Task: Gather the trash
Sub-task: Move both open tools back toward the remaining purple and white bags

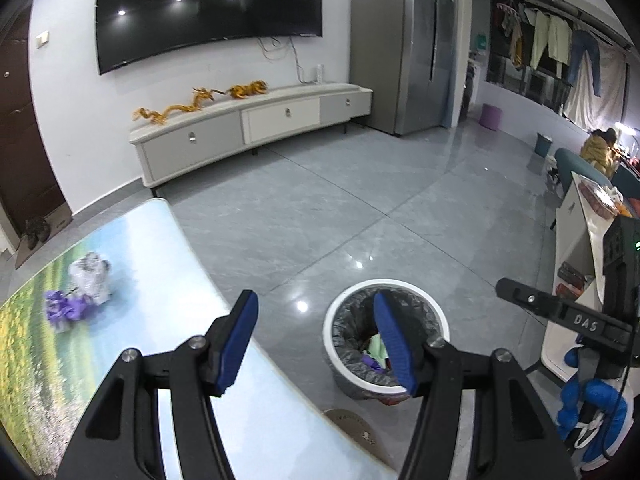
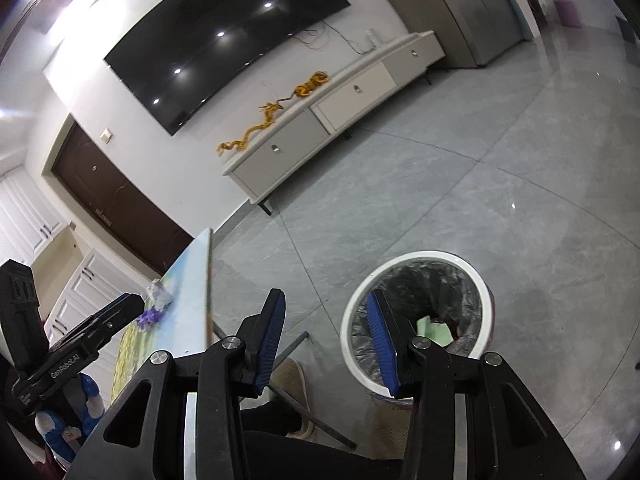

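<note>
Beside the white-rimmed bin [image 1: 386, 285], lined grey-black, the table [image 1: 168, 264] wears a printed meadow (yellow blooms, blue sky). On that table: purple trash [image 1: 64, 308], silvery-white wrapper [image 1: 91, 277]. Inside the bin, pale green paper [image 2: 434, 330].

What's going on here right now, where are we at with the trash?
A person holds two grippers above a white trash bin on the floor beside the table. The left gripper and right gripper are both open with nothing between the fingers. The bin, lined with a dark bag, already holds some green and purple scraps. A crumpled white wrapper and a purple scrap are still on the table.
</note>
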`<action>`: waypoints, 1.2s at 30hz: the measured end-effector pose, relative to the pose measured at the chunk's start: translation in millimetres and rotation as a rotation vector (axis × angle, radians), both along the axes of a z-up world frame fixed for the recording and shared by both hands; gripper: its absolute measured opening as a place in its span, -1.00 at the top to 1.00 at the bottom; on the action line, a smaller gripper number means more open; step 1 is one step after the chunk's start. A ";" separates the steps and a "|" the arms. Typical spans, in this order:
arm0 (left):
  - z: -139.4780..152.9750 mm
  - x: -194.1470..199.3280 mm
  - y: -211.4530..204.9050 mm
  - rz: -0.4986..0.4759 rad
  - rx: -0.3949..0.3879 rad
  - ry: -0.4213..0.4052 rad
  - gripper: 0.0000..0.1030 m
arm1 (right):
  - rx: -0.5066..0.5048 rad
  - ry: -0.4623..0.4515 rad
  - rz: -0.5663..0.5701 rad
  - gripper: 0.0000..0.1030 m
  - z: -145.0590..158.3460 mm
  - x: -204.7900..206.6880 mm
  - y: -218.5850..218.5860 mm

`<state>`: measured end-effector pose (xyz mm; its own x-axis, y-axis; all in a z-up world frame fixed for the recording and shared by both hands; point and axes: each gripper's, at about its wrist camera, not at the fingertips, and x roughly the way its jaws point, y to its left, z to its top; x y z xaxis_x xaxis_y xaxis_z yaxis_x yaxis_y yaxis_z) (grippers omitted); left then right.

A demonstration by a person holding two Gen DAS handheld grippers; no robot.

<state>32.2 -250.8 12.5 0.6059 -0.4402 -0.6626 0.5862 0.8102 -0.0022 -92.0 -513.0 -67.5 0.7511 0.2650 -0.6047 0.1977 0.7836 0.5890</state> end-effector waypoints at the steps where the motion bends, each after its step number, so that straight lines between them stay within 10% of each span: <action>1: 1.8 -1.7 6.8 0.009 -0.001 -0.008 -0.14 | -0.007 -0.006 0.007 0.18 4.3 0.2 4.1; 23: 14.7 -2.1 187.7 0.259 -0.130 -0.058 -0.31 | -0.188 -0.084 0.188 0.06 91.0 11.4 128.9; 36: -27.4 13.5 286.9 0.424 -0.133 0.017 -0.31 | -0.229 -0.039 0.324 0.06 87.0 33.8 188.5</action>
<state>45.7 36.1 -14.9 0.7408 -0.2372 -0.6284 0.2015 0.9710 -0.1290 -58.2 -324.5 19.5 0.6739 0.3537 -0.6487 -0.1003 0.9137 0.3939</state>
